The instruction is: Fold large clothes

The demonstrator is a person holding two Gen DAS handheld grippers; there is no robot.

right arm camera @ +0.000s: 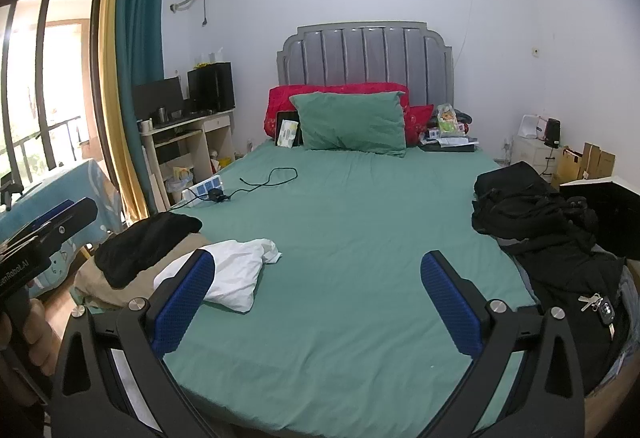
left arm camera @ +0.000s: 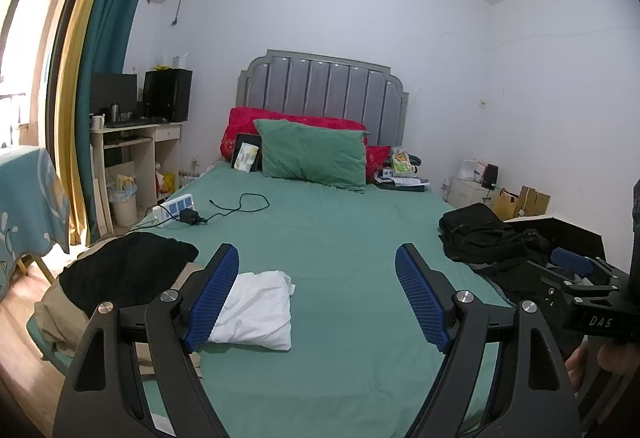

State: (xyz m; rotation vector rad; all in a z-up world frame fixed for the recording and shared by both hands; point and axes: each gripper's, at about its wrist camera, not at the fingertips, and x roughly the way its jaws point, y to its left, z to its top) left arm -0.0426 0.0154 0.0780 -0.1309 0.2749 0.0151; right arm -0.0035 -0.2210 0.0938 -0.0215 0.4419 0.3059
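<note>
The left gripper is spread wide, its two blue pads apart with nothing between them. The right gripper is likewise released, two blue pads far apart and holding nothing. Both hang over the foot end of the bed, above bare green sheet.

Just beyond the left gripper's left pad lies one white garment, crumpled and loosely folded, near the bed's left edge toward the foot. Beside it, at the foot-left corner, is a stack of two clothes: a black garment on top of a tan garment. Along the right edge sits a heap of black clothes; how many pieces it holds cannot be told. A set of keys lies on its near end.

Farther up the left edge are one white power strip and one black charger with its cable looped on the sheet.

At the head stand one green pillow, red pillows behind it, and one tablet leaning beside them. A litter of small boxes and papers fills the head-right corner.
</note>
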